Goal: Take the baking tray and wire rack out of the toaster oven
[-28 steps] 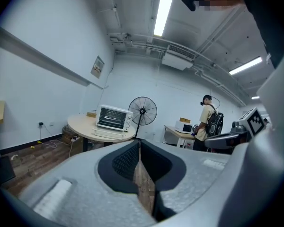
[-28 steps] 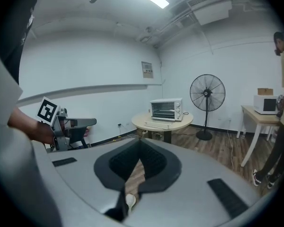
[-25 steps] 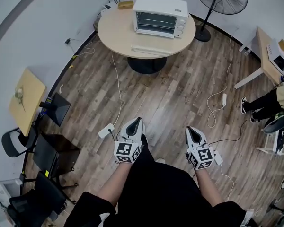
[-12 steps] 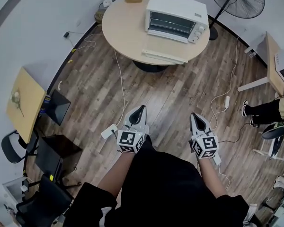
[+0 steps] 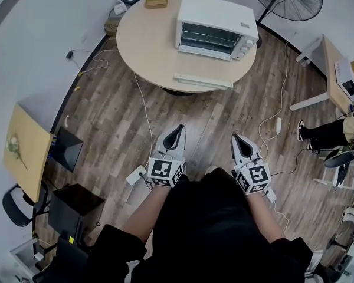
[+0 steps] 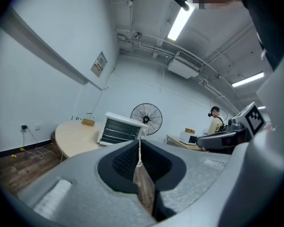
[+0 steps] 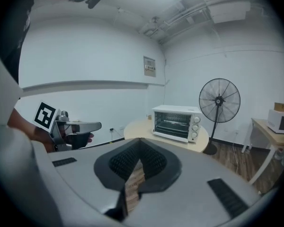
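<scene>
Standing on table [image 5: 147, 40]: white toaster oven [image 5: 215, 19], knobs beside dark front | left gripper [image 5: 178, 130], right gripper [image 5: 236, 139] closed

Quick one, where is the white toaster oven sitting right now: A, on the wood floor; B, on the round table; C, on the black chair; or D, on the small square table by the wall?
B: the toaster oven stands on top of the round table, near its far side.
</scene>
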The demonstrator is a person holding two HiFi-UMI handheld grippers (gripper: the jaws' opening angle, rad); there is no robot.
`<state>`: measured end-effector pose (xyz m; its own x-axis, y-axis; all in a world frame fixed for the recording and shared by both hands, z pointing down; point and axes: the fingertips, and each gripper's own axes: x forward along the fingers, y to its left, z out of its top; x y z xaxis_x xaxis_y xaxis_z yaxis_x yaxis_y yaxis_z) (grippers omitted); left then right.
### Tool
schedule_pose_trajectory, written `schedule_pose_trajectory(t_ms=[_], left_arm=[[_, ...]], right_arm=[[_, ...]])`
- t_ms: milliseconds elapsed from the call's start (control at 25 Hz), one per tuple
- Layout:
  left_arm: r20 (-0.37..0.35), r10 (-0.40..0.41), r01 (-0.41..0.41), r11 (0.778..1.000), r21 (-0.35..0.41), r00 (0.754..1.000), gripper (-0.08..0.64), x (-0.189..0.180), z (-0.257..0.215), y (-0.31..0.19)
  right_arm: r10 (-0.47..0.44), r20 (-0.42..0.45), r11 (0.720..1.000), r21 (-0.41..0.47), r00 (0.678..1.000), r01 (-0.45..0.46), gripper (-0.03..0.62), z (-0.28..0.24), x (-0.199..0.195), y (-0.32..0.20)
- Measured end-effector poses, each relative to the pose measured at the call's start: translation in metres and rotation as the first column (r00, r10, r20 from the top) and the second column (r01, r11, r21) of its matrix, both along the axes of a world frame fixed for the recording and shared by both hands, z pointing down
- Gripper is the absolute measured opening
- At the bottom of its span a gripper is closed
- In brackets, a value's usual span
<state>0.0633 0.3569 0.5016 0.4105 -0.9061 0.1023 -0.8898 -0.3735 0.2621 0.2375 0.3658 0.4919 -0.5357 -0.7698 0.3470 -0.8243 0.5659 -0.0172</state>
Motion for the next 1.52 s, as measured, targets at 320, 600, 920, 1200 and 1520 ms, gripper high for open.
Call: schedule_pose_trajectory(t_ms=[320, 600, 920, 1200, 1520], left_arm=[[-0.03, -0.02, 0.018, 0.998, -0.052, 0.999, 0.025, 0.002, 0.012, -0.02], [0.013, -0.011, 0.011, 0.999, -0.047, 1.0, 0.025, 0.004, 0.007, -0.072], [0.082, 0.007, 0.001, 0.996, -0.086, 0.997, 0.025, 0.013, 0.01, -0.156], [0.1, 0.038, -0.025, 0.992, -0.126, 0.994, 0.025, 0.033, 0.013, -0.238], [0.1, 0.013, 0.005, 0.984, -0.177, 0.995, 0.025, 0.04, 0.019, -0.312]], right_arm=[[-0.027, -0.045, 0.999, 0.029, 0.999, 0.029, -0.002, -0.001, -0.011, -0.032], [-0.003, -0.012, 1.0, 0.031, 1.0, 0.003, -0.002, 0.011, 0.003, -0.104], [-0.02, 0.002, 0.999, 0.04, 1.0, 0.02, -0.002, 0.02, 0.009, -0.189], [-0.007, 0.051, 1.0, -0.008, 0.999, 0.007, -0.002, 0.03, 0.023, -0.257], [-0.086, -0.002, 0.996, -0.038, 0.996, 0.086, -0.002, 0.044, 0.018, -0.332]])
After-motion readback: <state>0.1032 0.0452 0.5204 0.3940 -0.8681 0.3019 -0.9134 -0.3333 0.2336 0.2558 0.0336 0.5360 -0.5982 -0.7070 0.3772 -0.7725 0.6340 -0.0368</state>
